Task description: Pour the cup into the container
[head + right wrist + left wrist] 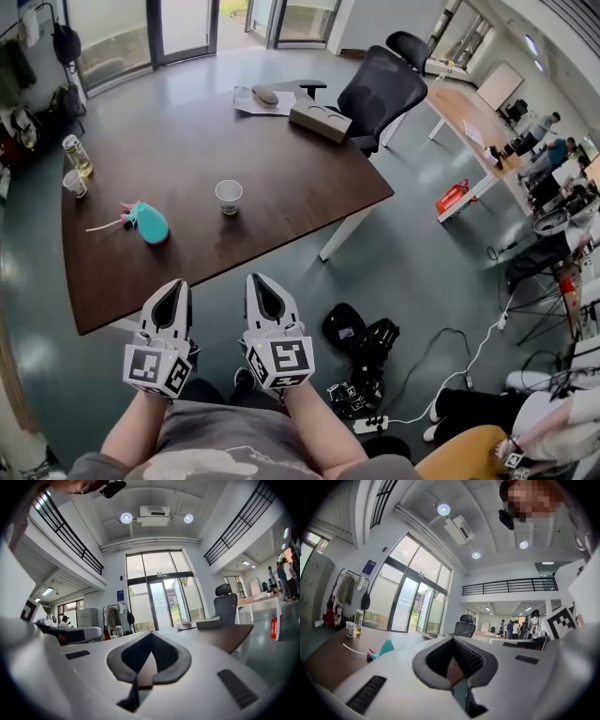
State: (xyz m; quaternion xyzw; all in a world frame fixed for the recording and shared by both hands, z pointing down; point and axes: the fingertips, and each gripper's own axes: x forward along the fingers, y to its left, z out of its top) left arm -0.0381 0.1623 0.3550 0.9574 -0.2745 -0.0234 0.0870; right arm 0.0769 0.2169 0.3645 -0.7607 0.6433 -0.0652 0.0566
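White paper cup (229, 196) is standing upright near the middle of the dark wooden bench (187, 131), well apart from both tools and farther off than them. The left tool (174, 292) and the right tool (263, 289) are hovering side by side over the floor just off the bench's near edge, each pointing level toward the bench. Both are keeping their jaws pressed together with nothing between them. The cup is sitting ahead of the right tool and slightly to its left. A teal container (150, 223) is lying to the left of the cup, nearer the left tool. A glass bottle (77, 156) and a small cup (74, 183) are standing at the far left edge.
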